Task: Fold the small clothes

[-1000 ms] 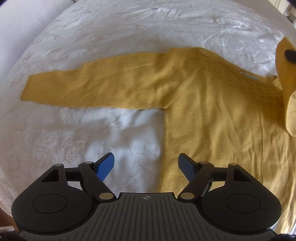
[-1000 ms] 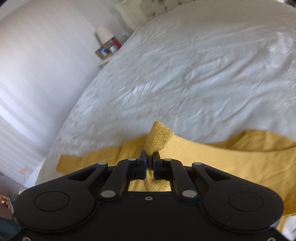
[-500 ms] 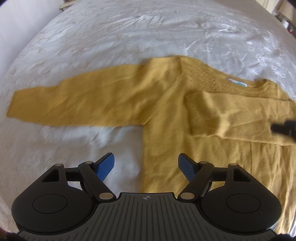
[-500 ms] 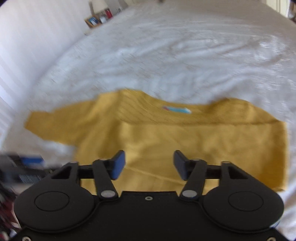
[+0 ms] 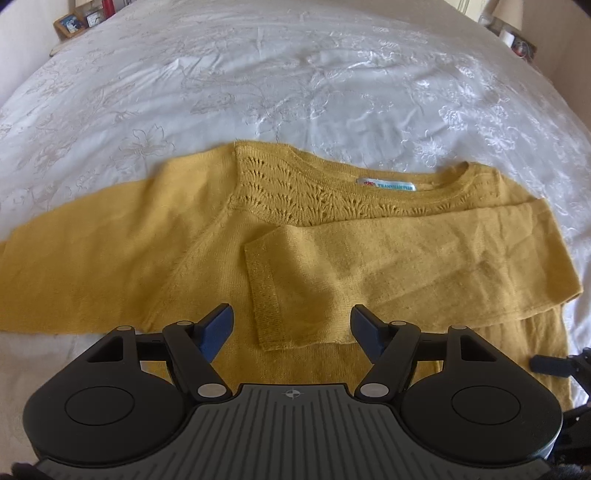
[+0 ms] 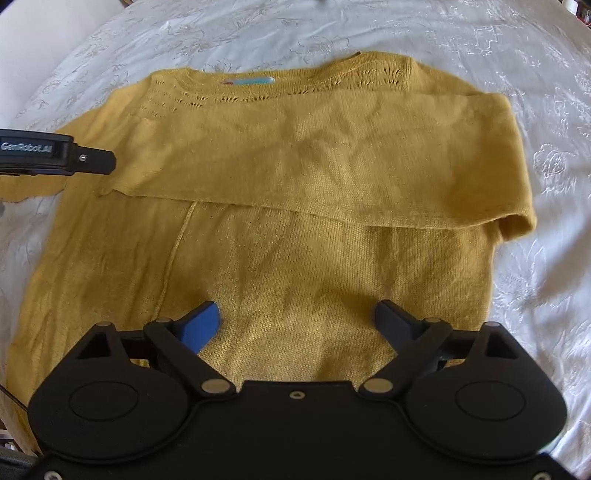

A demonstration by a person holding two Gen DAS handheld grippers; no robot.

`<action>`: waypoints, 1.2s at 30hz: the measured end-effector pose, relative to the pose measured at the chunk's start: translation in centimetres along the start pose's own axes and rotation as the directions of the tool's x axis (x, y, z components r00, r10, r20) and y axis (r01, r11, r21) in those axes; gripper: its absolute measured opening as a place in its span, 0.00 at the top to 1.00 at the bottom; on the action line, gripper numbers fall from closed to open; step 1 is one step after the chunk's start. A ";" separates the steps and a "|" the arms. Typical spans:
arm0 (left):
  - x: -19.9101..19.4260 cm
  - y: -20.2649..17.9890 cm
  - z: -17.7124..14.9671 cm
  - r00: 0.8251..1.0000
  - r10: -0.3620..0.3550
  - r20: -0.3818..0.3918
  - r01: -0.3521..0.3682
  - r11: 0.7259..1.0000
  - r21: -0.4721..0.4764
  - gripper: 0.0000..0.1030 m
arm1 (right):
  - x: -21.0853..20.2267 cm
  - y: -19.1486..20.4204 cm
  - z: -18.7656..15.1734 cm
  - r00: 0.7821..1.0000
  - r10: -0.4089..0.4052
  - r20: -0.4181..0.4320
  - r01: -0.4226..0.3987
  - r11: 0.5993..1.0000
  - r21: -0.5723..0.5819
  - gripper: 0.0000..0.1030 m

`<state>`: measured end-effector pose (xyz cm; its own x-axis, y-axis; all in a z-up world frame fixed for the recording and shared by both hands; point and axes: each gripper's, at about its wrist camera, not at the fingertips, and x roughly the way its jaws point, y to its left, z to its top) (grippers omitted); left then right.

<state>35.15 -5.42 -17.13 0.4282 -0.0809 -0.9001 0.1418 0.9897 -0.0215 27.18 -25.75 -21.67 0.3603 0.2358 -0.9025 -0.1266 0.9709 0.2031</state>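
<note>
A mustard yellow knit sweater [image 5: 207,258] lies flat on a white bed, neck label away from me. Its right sleeve [image 5: 424,258] is folded across the chest, cuff [image 5: 266,295] near the middle. The left sleeve [image 5: 74,266] lies stretched out to the left. My left gripper [image 5: 291,328] is open and empty just above the cuff. My right gripper [image 6: 295,321] is open and empty over the sweater's lower body [image 6: 295,266], below the folded sleeve [image 6: 314,158]. The left gripper also shows at the left edge of the right wrist view [image 6: 55,155].
The white embroidered bedspread [image 5: 295,74] surrounds the sweater on all sides. A bedside shelf with small items [image 5: 77,22] stands at the far left corner, and more small items [image 5: 513,33] at the far right.
My right gripper carried the right sleeve across the chest, let it go and opened, then drew back over the lower body. My left gripper moved right, over the cuff.
</note>
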 end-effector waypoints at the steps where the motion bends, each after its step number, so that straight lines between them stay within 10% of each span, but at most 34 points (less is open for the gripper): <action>1: 0.5 0.0 0.0 1.000 0.003 -0.008 -0.003 1.000 -0.006 0.33 | 0.2 0.0 0.0 1.000 0.011 -0.003 -0.011 1.000 -0.004 0.02; 10: 4.1 2.0 1.0 0.998 -0.041 -0.046 0.034 0.990 -0.138 0.37 | 0.9 0.1 -0.3 1.000 0.026 0.002 -0.026 1.000 -0.017 0.00; 14: 2.9 1.4 1.6 1.000 -0.003 -0.007 0.003 0.994 -0.112 0.87 | 0.7 -0.2 -0.6 0.999 0.030 0.010 -0.030 0.999 -0.016 0.00; 17: 1.1 0.4 2.0 0.999 0.008 0.054 -0.006 0.999 -0.045 0.94 | 0.6 -0.1 -0.9 1.000 0.027 0.016 -0.027 1.000 -0.012 0.00; 26: -4.1 1.0 3.6 0.970 0.058 0.237 -0.057 0.998 -0.014 0.94 | 0.3 -0.3 -1.0 0.999 0.030 0.023 -0.031 0.999 0.012 0.00; 36: 1.7 4.3 2.8 0.986 0.152 0.069 -0.153 0.988 0.006 0.90 | -0.7 -0.5 0.1 0.999 0.046 0.029 -0.047 0.997 0.058 0.00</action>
<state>39.01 -1.64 -17.51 0.5050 0.0629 -0.8608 0.0797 0.9897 0.1190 27.08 -26.43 -21.15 0.3812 0.2809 -0.8808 -0.0892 0.9595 0.2674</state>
